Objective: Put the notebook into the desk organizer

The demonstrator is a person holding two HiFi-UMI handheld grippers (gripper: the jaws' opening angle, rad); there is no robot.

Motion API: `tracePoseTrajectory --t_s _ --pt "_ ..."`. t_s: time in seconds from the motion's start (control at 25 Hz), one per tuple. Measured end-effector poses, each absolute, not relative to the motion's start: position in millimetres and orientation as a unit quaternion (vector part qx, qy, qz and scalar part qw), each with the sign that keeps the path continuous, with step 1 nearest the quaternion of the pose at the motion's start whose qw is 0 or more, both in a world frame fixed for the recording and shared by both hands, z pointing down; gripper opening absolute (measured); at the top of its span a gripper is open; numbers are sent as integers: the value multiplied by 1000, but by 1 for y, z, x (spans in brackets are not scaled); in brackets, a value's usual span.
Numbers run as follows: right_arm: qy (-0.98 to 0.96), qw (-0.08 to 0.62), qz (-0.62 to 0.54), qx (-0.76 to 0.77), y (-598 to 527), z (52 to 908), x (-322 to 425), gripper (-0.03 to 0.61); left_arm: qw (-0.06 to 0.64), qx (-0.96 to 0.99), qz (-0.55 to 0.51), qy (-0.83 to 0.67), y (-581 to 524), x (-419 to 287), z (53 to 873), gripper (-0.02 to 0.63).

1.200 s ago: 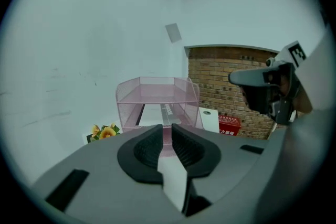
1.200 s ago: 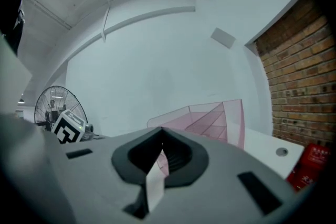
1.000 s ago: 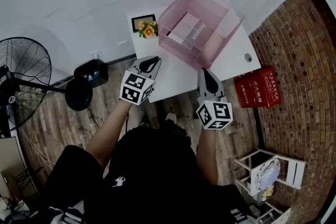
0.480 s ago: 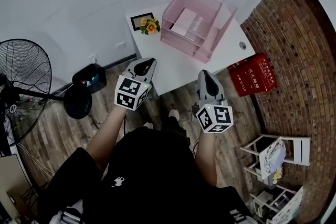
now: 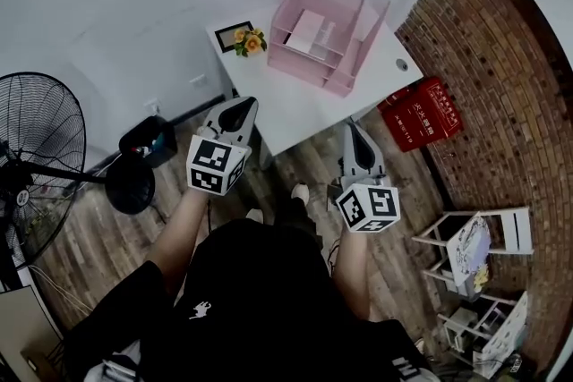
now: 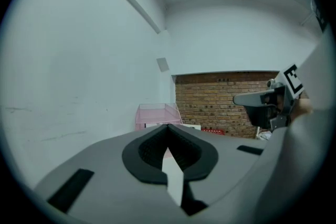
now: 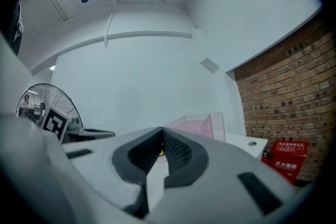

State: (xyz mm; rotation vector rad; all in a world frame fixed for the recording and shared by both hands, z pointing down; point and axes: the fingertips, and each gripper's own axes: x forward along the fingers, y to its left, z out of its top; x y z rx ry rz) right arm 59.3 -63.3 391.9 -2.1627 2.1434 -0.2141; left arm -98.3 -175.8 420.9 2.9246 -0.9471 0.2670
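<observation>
The pink see-through desk organizer [image 5: 327,31] stands on the white desk [image 5: 304,107], and the pale notebook [image 5: 307,29] lies flat inside it. My left gripper [image 5: 240,106] is shut and empty, held off the desk's front left corner. At the desk's front right edge, over the wood floor, my right gripper [image 5: 355,130] is also shut with nothing in it. The left gripper view has its jaws [image 6: 168,126] meeting below the distant organizer [image 6: 155,114]. In the right gripper view the jaws [image 7: 161,131] meet the same way, with the organizer [image 7: 202,124] beyond.
A small picture frame [image 5: 231,36] and yellow flowers [image 5: 251,41] sit at the desk's back left. A red crate [image 5: 421,114] stands on the floor against the brick wall. A fan [image 5: 40,148] and a black bin [image 5: 148,141] are to the left, a white rack [image 5: 474,246] to the right.
Both grippers have drawn back from over the desk toward the body, and the desk with the organizer now lies farther away. The notebook has stayed in the organizer.
</observation>
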Motion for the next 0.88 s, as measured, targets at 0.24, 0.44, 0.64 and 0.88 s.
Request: tracePoseTrajectory --t_s 0.24,0.44,0.64,0.88 --pt "692 53 -68 -717 -49 388 52 3 24 948 82 -306 -167 -113 420 3" --pt "687 38 -55 -724 -44 383 51 2 18 948 75 -308 -165 -117 416 3" --pt "686 45 -52 -724 -43 378 50 2 13 948 72 -309 -166 -118 413 3" --pt "685 46 -53 -725 -42 380 49 2 7 947 76 -312 -166 -117 413 3"
